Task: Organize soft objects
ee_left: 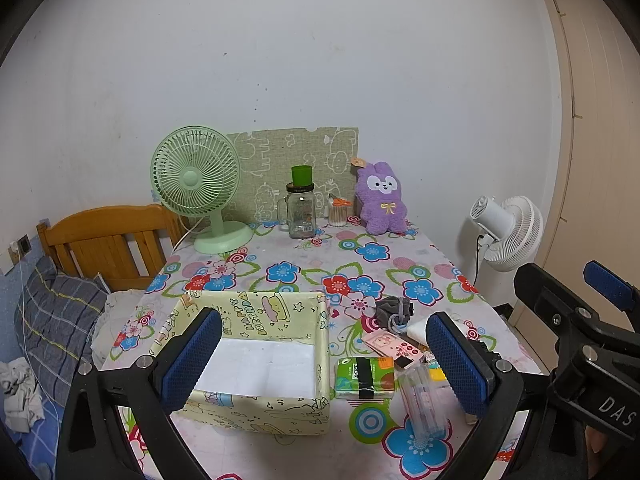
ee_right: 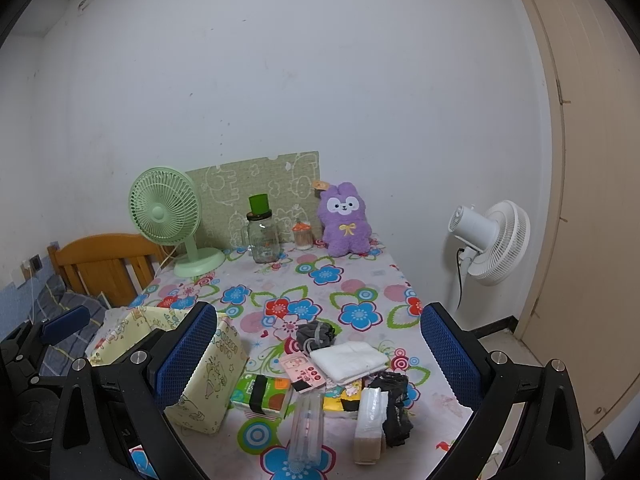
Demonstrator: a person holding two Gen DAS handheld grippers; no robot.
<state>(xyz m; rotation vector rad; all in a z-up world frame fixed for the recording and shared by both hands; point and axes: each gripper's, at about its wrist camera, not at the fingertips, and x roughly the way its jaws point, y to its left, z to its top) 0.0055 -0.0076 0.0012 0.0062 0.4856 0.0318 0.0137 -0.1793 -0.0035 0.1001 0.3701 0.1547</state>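
Setting: we see a tabletop (ee_right: 372, 276) under a flower-print cloth, set against a white wall, with a wooden bed headboard (ee_left: 108, 240) to its left.

Left gripper (ee_left: 324, 364): we hold it released, its blue-padded fingers spread wide and grasping nothing. It hovers above the near edge of the tabletop, and the box shows between its fingers.

Right gripper (ee_right: 316, 356): also released and empty, fingers spread wide, hovering above the near edge, with the pile of small things framed between them.

Box (ee_left: 256, 360): a pale yellow cartoon-print box, open at the top, stands at the near left of the tabletop. We see only its white bottom inside.

Soft objects: a folded white cloth (ee_right: 348, 360) lies just right of the box, among the pile. A dark grey bundle (ee_right: 314, 334) lies just behind it. A black fabric piece (ee_right: 394, 404) lies at the near right, touching a wrapped white pack (ee_right: 370, 416).

Other small things: a green tissue pack (ee_right: 260, 394) with a black band lies just beside the box; a pink card (ee_right: 302, 370) and a clear plastic tube (ee_right: 306, 428) lie near it.

Far edge: a green desk fan (ee_left: 200, 188), a glass jar (ee_left: 301, 212) with a green cup on top, and a purple plush rabbit (ee_left: 382, 200) stand by the wall.

Floor: a white standing fan (ee_right: 490, 240) is right of the tabletop.
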